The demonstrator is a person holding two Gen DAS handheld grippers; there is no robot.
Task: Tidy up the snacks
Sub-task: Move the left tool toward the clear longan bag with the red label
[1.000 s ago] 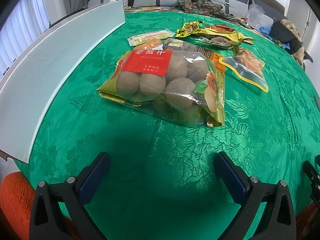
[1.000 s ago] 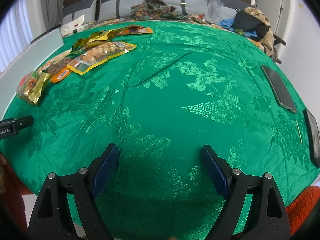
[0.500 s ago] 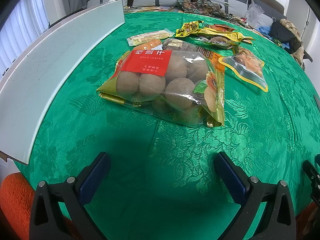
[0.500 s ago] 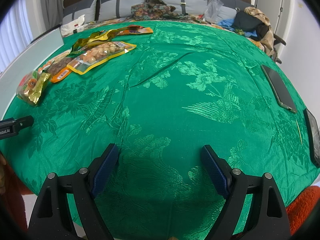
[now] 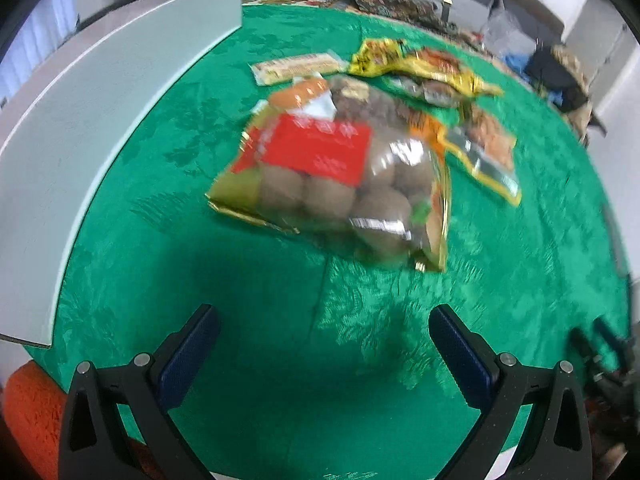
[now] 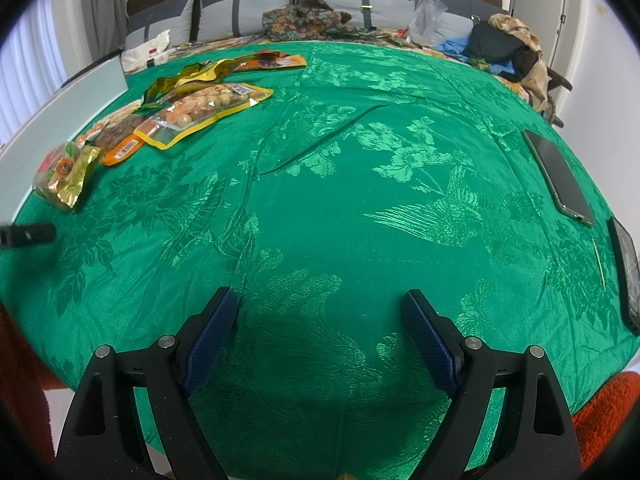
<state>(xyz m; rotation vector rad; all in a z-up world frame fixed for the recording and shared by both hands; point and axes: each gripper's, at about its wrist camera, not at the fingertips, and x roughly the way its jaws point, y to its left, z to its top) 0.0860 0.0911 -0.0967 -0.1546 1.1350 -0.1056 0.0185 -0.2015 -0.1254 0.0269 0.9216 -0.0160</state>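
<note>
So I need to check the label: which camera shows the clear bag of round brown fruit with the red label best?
The left wrist view: the clear bag of round brown fruit lies face-on ahead, though motion-blurred. The right wrist view catches only its end at the far left.

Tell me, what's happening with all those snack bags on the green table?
A person holds a gripping tool in each hand, and both are open and empty. The left tool points at a big bag of round brown snacks lying on the green tablecloth. That view is blurry. The right tool hovers over bare cloth. More snack packets lie in a loose pile. Nothing is picked up yet.
</note>
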